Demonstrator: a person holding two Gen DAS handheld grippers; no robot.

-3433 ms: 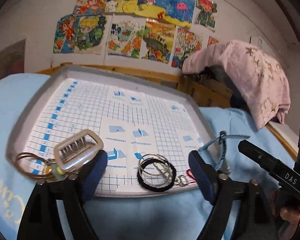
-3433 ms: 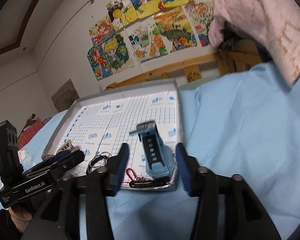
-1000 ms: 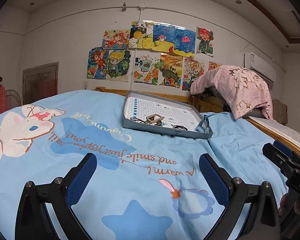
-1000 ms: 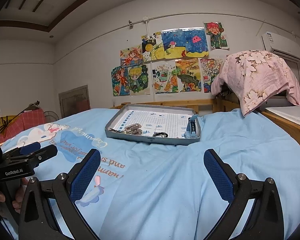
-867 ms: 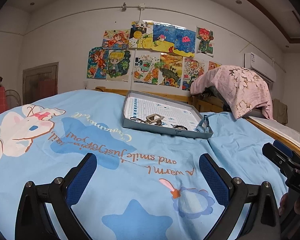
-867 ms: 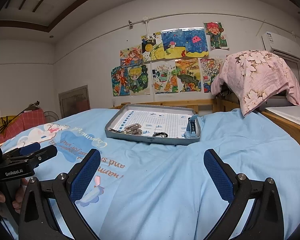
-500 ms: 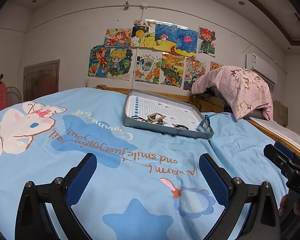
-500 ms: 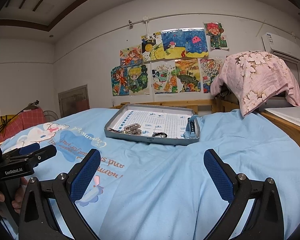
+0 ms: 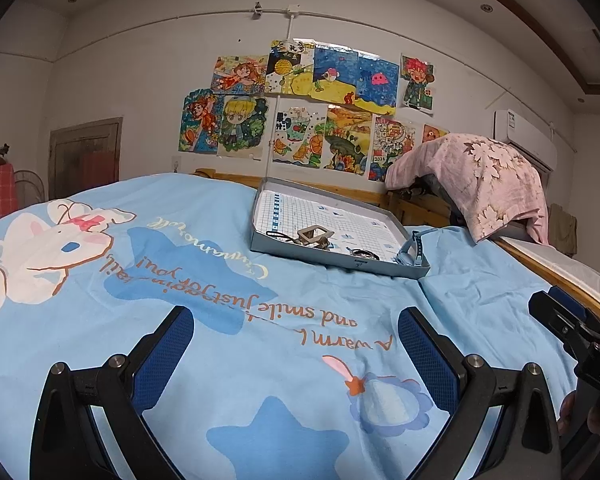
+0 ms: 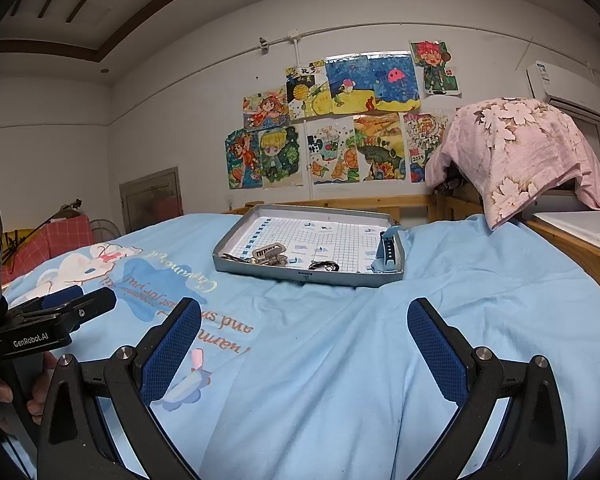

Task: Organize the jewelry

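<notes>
Both my grippers, left (image 9: 294, 354) and right (image 10: 304, 346), jaws wide, empty; in the tray (image 10: 260, 270), the light, stiff hair clip (image 10: 269, 253) needs an edge grip.

A blue bedsheet (image 9: 228, 360) printed with a rabbit (image 9: 44, 248) and lettering covers the bed. Drawings (image 10: 340, 120) hang on the far wall. A pink floral cloth (image 10: 516, 152) drapes at the bed's far right corner, below an air conditioner (image 10: 564, 84).

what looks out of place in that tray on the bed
The light blue watch is not lying flat: it leans on edge against the right wall of the shallow grey grid-lined tray. The silver hair clip and black ring bands lie flat inside.
</notes>
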